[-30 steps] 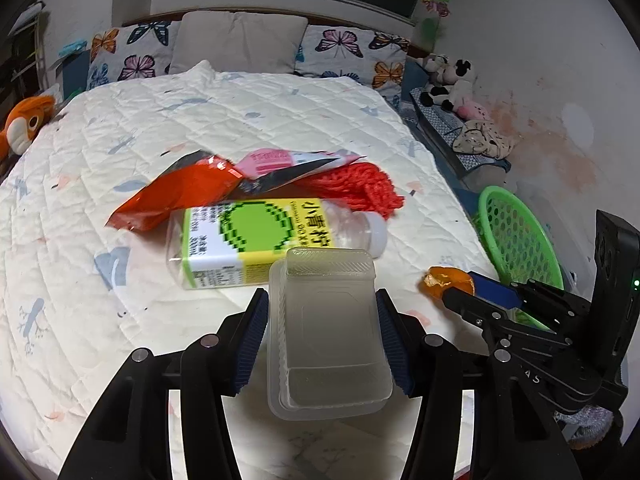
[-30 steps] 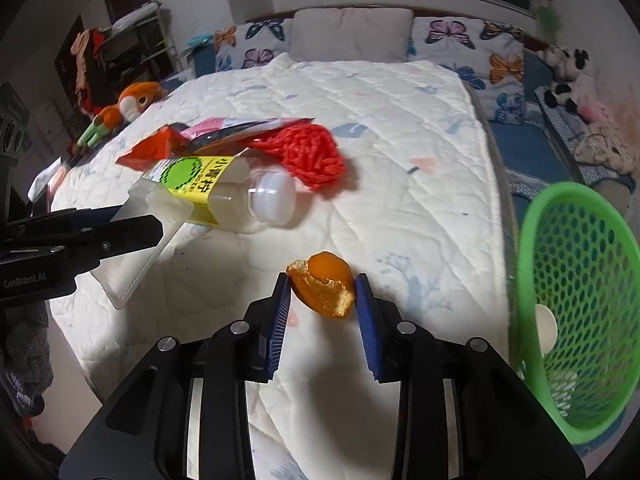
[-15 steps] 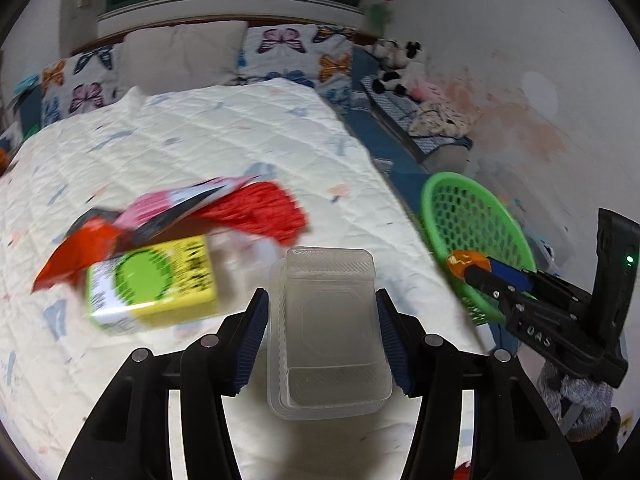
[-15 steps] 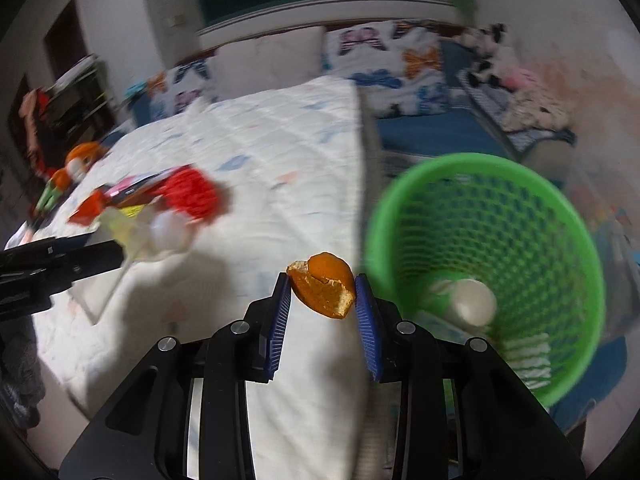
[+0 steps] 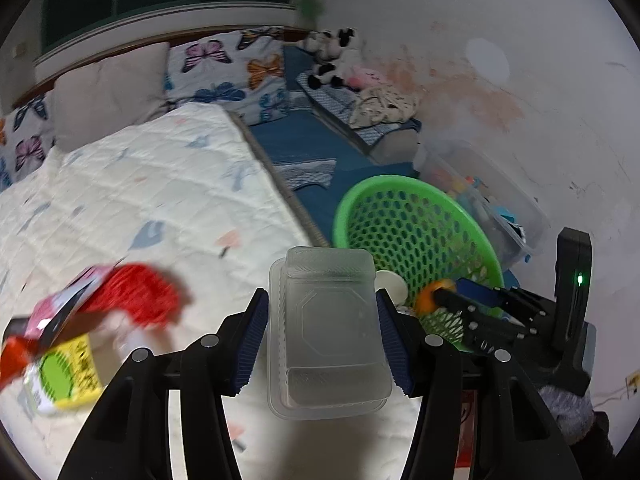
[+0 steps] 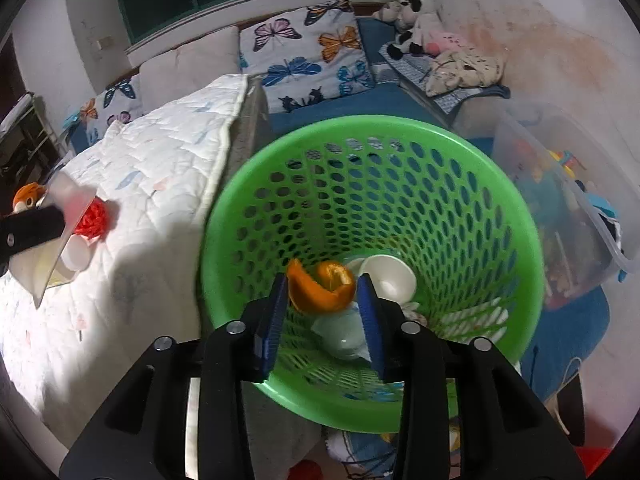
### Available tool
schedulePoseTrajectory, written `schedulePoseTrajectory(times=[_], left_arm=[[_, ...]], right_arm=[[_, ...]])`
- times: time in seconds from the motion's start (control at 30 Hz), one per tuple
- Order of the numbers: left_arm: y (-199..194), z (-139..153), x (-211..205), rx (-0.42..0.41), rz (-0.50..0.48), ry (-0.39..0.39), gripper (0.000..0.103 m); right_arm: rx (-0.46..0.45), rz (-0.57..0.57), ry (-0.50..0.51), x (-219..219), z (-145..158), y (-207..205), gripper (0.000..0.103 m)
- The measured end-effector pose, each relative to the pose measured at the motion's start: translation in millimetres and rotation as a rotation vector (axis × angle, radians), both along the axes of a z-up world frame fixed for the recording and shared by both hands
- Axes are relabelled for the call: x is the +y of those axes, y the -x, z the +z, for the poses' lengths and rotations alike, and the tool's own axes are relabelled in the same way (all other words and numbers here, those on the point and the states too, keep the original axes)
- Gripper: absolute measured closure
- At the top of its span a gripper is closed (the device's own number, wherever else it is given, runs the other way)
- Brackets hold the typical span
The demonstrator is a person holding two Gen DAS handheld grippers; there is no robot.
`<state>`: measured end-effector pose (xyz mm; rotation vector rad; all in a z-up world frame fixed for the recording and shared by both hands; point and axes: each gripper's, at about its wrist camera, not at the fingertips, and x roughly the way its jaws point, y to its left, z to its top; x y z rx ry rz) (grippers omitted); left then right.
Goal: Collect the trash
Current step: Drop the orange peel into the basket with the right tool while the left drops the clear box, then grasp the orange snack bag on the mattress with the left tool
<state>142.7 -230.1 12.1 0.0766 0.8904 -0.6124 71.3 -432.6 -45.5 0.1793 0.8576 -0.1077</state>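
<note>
1. A second before, my right gripper [image 6: 323,300] had been clamped on the orange peel [image 6: 320,286] above the quilt; at this moment it hung over the mouth of the green basket [image 6: 248,184] beside the bed [image 6: 160,152].
2. Its jaws were opening. The peel was between the pads, tilted and looking loose, so I judged the drop was under way rather than done.
3. A white cup [image 6: 388,278] and some pale wrappers already lay in the bottom of the basket, directly under the peel.
4. My left gripper [image 5: 320,324] had swung from over the bed toward the basket as well. Its fingers stood at a middling width, pressed on the sides of the clear plastic container [image 5: 328,332], gripped as before.
5. In the left view the container hung just short of the basket rim, so I judged it would go in next.
6. The bottle with the yellow label [image 5: 64,372], the red mesh [image 5: 136,292] and the wrappers [image 5: 48,320] lay on the quilt, uncollected.
</note>
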Motion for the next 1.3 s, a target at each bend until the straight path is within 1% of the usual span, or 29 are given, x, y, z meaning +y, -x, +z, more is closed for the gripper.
schedulePoseTrajectory(times=[0.07,0.23,0.3,0.37,0.57,0.73,0.8,0.83,0.87,0.9,1.07,1.13,1.3], left_arm=[[-4,-1,-12,0.004,-0.019,-0.002,0.051],[-11,-5,-42,0.012,-0.073,0.002,0.051],[-14,-9,-53,0.010,-0.090,-0.004,0.051],[-19,-14,-64,0.025,-0.106,-0.004,0.051],[-31,-28,-87,0.068,-0.137,0.004,0.050],[-33,-37,-99,0.096,-0.150,0.013,0.050],[-32,-39,-103,0.099,-0.158,0.010,0.049],[-31,-40,-104,0.099,-0.160,0.010,0.045],[-30,-40,-104,0.097,-0.161,0.013,0.041],[-30,-40,-104,0.095,-0.162,0.017,0.039],[-25,-37,-94,0.089,-0.158,0.025,0.038],[-21,-28,-83,0.068,-0.153,0.030,0.038],[-8,-10,-46,-0.013,-0.113,0.017,0.038]], right_arm=[[-0.006,-0.008,0.002,-3,1,4,0.051],[-0.009,-0.020,0.012,-8,2,14,0.050],[-0.011,-0.025,0.012,-8,2,19,0.047],[-0.017,-0.033,0.007,-9,2,24,0.044],[-0.022,-0.050,-0.014,-12,2,37,0.042],[-0.030,-0.058,-0.031,-11,4,45,0.041],[-0.030,-0.060,-0.026,-10,4,47,0.041],[-0.030,-0.060,-0.024,-10,5,47,0.041],[-0.030,-0.061,-0.024,-10,5,48,0.041],[-0.030,-0.060,-0.025,-9,4,49,0.040],[-0.039,-0.060,-0.040,-7,7,51,0.039],[-0.050,-0.058,-0.043,-4,10,52,0.036],[-0.068,-0.007,-0.047,14,18,48,0.035]])
